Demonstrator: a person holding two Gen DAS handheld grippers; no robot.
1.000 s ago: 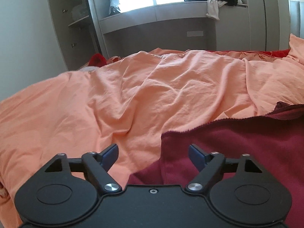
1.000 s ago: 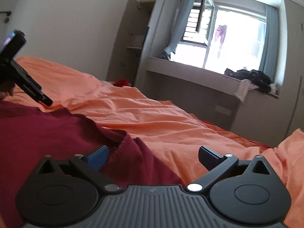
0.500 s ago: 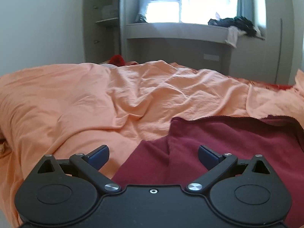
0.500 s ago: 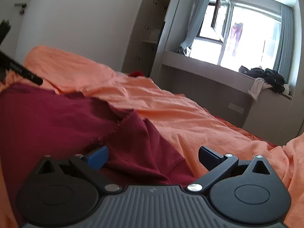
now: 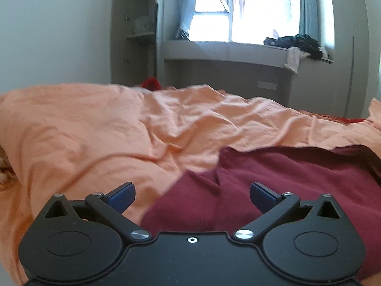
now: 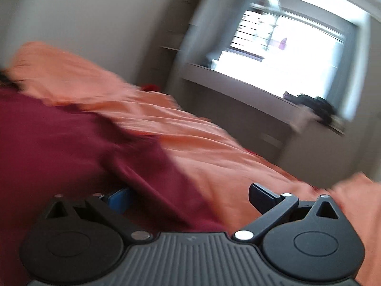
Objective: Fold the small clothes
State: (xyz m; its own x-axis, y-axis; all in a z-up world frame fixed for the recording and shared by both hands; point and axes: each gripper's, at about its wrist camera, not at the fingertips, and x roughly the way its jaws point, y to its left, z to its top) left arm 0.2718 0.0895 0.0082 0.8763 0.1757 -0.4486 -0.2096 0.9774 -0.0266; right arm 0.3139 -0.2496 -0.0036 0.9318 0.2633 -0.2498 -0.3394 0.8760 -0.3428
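on the orange bedsheet (image 5: 95,131), both grippers' fingers (image 5: 121,194) spread wide over the maroon garment (image 5: 297,178).

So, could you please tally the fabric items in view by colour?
Maroon garment: 1
Orange bed cover: 1
Dark clothes pile on the sill: 1
White cloth hanging off the sill: 1
Red item behind the bed: 1
Total: 5

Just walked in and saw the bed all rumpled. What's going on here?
A person is folding a dark red garment on a bed with an orange sheet, holding a tool in each hand. The left tool is open over the garment's left edge. The right tool is open too, with cloth lying between its fingers; that view is blurred. Nothing is gripped yet.
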